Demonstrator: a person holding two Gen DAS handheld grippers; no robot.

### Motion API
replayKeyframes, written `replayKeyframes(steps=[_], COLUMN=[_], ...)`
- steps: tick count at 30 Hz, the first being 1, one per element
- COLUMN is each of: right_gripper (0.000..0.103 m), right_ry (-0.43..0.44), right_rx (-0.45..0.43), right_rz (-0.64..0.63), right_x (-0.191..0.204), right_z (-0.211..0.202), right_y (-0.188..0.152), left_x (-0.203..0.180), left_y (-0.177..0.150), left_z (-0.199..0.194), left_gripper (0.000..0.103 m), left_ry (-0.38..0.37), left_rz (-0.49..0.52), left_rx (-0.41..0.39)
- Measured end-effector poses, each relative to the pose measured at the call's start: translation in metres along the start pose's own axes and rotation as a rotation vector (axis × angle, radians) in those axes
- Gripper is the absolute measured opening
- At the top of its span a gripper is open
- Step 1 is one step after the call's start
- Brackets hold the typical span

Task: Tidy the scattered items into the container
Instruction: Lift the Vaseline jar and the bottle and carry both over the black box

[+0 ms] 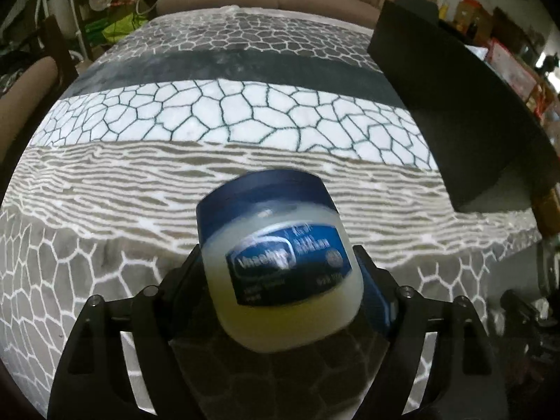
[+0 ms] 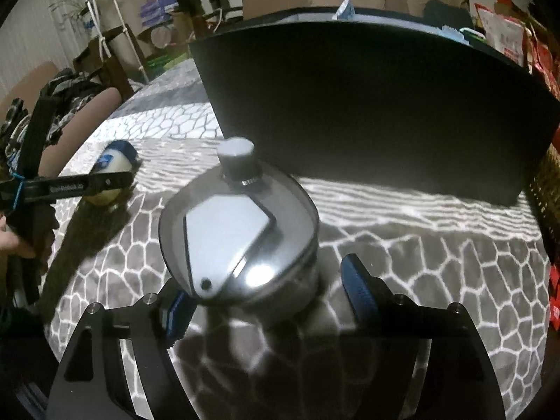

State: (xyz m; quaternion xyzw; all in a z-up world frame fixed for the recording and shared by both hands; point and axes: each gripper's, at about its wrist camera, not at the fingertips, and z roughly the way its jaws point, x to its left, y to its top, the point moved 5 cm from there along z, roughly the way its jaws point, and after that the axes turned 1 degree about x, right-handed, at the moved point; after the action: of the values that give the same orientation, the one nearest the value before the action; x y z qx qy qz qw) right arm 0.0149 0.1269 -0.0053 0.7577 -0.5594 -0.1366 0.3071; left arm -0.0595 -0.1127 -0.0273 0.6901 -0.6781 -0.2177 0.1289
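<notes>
My left gripper (image 1: 280,273) is shut on a Vaseline jar (image 1: 280,266) with a blue lid and pale yellow jelly, held tilted above the patterned blanket. The same jar (image 2: 112,161) shows at the left of the right wrist view, between the left gripper's fingers (image 2: 87,183). My right gripper (image 2: 266,287) is open around a round grey perfume bottle (image 2: 238,234) with a silver cap that rests on the blanket; the left pad is near it and the right pad stands apart. The black container (image 2: 367,105) stands just behind the bottle, and it also shows at the right of the left wrist view (image 1: 455,105).
A grey and white patterned blanket (image 1: 210,115) covers the surface. A brown sofa (image 1: 280,0) lies beyond its far edge. Chairs and clutter stand at the left (image 2: 87,80), and shelves with boxes (image 1: 507,42) at the right.
</notes>
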Motion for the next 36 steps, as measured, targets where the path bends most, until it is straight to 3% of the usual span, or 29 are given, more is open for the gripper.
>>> replayKeyframes(steps=[2,4,6,7,8,17,25,30,36], right_gripper=[0.078,0.065,0.062,0.062,0.062,0.062,0.062,0.058,0.056], right_ry=[-0.021,0.000,-0.020,-0.029,-0.030,-0.010,0.055,0.083,0.081], right_rx=[-0.001,-0.003,-0.003,-0.004,-0.004,-0.013,-0.041,-0.061,-0.091], right_rz=[-0.010,-0.006,-0.022,-0.035,-0.035,-0.021,0.033,0.043,0.049], right_x=[0.003,0.005,0.009,0.011,0.011,0.010,-0.004,-0.026,-0.069], right_z=[0.001,0.003,0.005,0.005,0.005,-0.004,-0.056,-0.101,-0.134], right_y=[-0.001,0.001,0.002,0.003,0.002,0.005,0.022,0.052,0.108], left_x=[-0.002,-0.008,-0.012,-0.013,-0.013,-0.019,-0.066,-0.100,-0.154], left_y=[0.001,0.000,-0.001,-0.001,0.001,0.000,-0.002,0.027,0.077], left_z=[0.003,0.006,0.009,0.009,0.008,-0.010,-0.062,-0.092,-0.108], left_gripper=[0.089,0.090,0.090,0.083,0.069,0.068,0.068,0.068,0.068], left_ry=[0.008,0.056,0.091,0.093,0.091,0.016,-0.094,-0.164,-0.189], left_rz=[-0.006,0.018,0.038,0.037,0.042,0.024,0.072,0.085,0.140], left_rx=[-0.014,-0.033,-0.054,-0.067,-0.078,-0.077,-0.097,-0.108,-0.141])
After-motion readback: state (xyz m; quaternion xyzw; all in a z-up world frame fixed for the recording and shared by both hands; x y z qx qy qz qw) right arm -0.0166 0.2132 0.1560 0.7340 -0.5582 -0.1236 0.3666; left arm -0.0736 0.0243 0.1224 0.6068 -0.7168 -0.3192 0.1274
